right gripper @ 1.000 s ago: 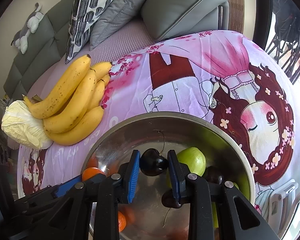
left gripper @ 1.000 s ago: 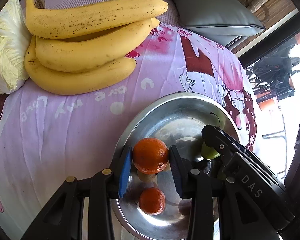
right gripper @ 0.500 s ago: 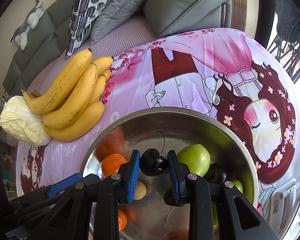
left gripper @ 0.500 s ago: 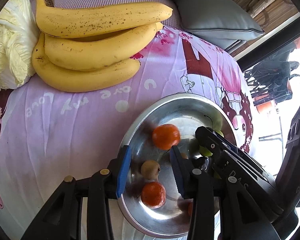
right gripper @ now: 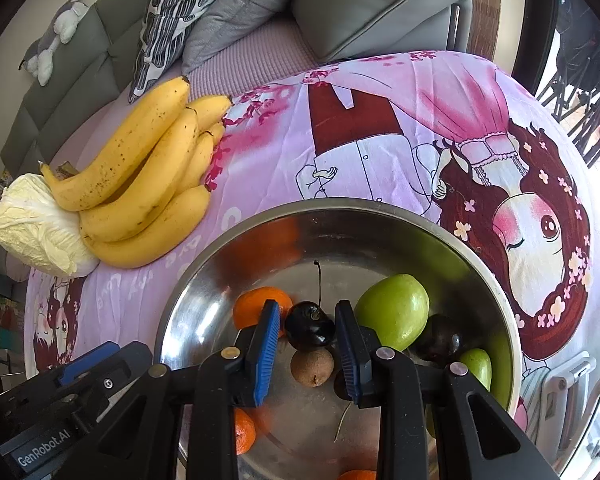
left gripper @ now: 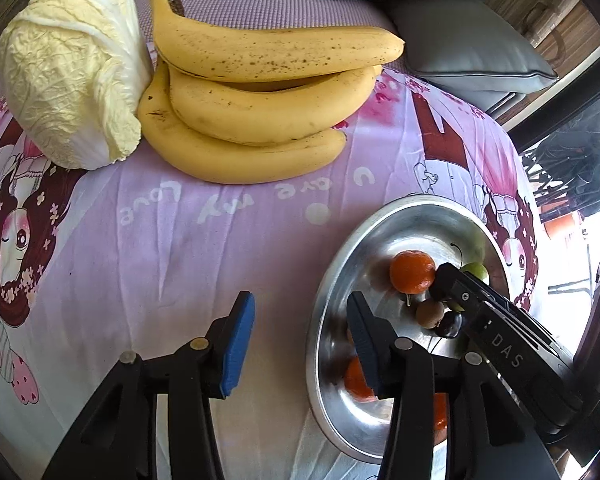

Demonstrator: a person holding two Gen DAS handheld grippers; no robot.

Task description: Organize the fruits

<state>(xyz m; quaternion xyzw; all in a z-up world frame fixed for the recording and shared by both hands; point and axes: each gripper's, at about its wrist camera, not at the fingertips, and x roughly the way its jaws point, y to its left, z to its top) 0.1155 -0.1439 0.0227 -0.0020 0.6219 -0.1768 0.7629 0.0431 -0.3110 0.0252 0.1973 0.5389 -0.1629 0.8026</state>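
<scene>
So only the right wrist view shows the right tongs [right gripper: 307, 336] clamped on a dark cherry [right gripper: 309, 326] above the metal bowl [right gripper: 204, 276]; left tongs [left gripper: 300, 334] spread wide, straddling the rim, bananas [left gripper: 260, 108] farther back.

A grey sofa [right gripper: 72, 92] runs behind a pink cartoon-print cloth [right gripper: 380, 128]. Grey cushions [right gripper: 380, 4] and a black-and-white patterned pillow [right gripper: 168, 20] lean on it, a plush toy [right gripper: 56, 40] perched above. Bright daylight enters at right.
</scene>
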